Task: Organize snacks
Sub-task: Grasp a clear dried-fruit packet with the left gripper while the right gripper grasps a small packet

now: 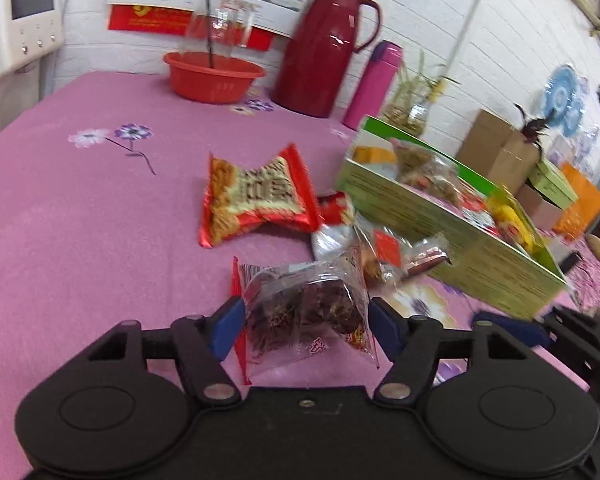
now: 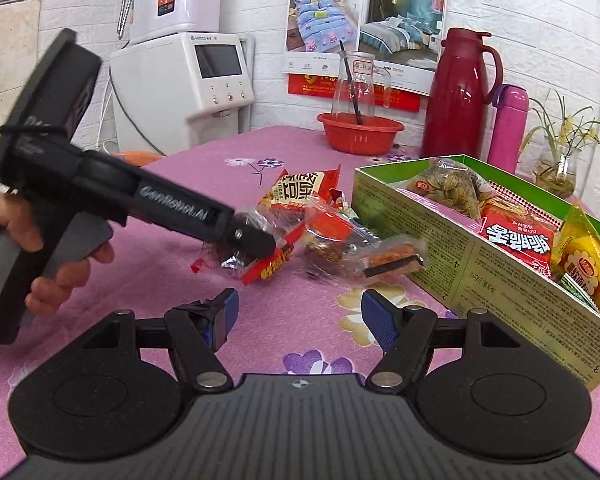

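Meanwhile, on the bench: snacks lie loose on a pink flowered cloth point(image 1: 80, 208) beside a green box point(image 2: 460, 256).
Left tool point(image 1: 306, 320): half closed, its blue pads point(image 1: 230, 326) flank a clear packet of dark snack point(image 1: 304, 312); the left pad touches the wrapper, the right pad sits just beside its edge, and whether the pads truly press cannot be told.
Left tool, seen from the right wrist: a hand point(image 2: 60, 256) holds the grip, the tool's tip is buried in the wrapper of that packet point(image 2: 256, 240).
Right tool point(image 2: 296, 320): jaws stand wide apart, nothing between them, hovering over bare cloth near the box's corner.
Loose snacks: a red noodle packet point(image 1: 256, 196) lies behind the dark packet; a small clear-wrapped bar point(image 2: 392, 262) lies just beside the box wall, amid other small wrappers.
Box contents: a bag of seeds point(image 2: 448, 188), a red packet point(image 2: 518, 236) and a yellow packet point(image 2: 588, 268) lie inside.
Background: a red basin point(image 2: 360, 132), a dark red thermos jug point(image 2: 456, 96) and a pink flask point(image 2: 510, 128) stand at the bench's far edge, by a white brick wall.
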`<state>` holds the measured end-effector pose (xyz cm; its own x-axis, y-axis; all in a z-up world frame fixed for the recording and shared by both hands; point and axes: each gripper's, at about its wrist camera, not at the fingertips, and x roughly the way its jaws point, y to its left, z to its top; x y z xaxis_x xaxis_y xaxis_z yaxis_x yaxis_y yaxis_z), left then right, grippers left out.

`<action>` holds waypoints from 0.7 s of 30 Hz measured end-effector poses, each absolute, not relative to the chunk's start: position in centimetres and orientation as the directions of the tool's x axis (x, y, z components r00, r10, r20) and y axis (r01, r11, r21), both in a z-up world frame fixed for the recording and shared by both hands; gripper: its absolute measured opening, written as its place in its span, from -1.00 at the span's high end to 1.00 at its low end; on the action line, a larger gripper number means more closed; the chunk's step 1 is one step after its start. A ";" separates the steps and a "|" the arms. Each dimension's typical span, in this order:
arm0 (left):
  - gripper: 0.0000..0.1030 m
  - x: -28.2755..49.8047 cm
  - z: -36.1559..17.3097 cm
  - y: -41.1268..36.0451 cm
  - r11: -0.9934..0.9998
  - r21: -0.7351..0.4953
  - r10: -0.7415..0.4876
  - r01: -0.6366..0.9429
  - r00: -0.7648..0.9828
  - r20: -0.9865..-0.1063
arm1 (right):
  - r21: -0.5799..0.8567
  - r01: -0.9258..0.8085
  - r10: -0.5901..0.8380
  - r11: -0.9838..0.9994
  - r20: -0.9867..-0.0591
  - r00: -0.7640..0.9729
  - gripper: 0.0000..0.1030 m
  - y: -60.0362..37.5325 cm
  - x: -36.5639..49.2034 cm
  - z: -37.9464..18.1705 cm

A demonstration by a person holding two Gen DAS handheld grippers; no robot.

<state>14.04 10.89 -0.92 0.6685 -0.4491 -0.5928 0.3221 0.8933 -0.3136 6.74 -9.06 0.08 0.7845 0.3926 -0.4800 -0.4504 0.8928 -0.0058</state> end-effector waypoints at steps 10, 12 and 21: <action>-1.00 11.7 -0.2 13.5 0.847 -0.454 -0.508 0.276 0.674 -0.537 | 0.052 -0.516 0.465 0.855 -0.518 0.718 -1.00 -7.9 6.6 -0.5; -1.00 12.7 -0.4 13.9 0.825 -0.504 -0.529 0.253 0.659 -0.535 | 0.062 -0.527 0.478 0.848 -0.521 0.707 -1.00 -7.3 6.9 -0.5; -1.00 14.9 -2.0 12.4 0.795 -0.540 -0.586 0.278 0.582 -0.563 | 0.153 -0.517 0.509 0.842 -0.541 0.669 -1.00 -6.7 8.4 -0.6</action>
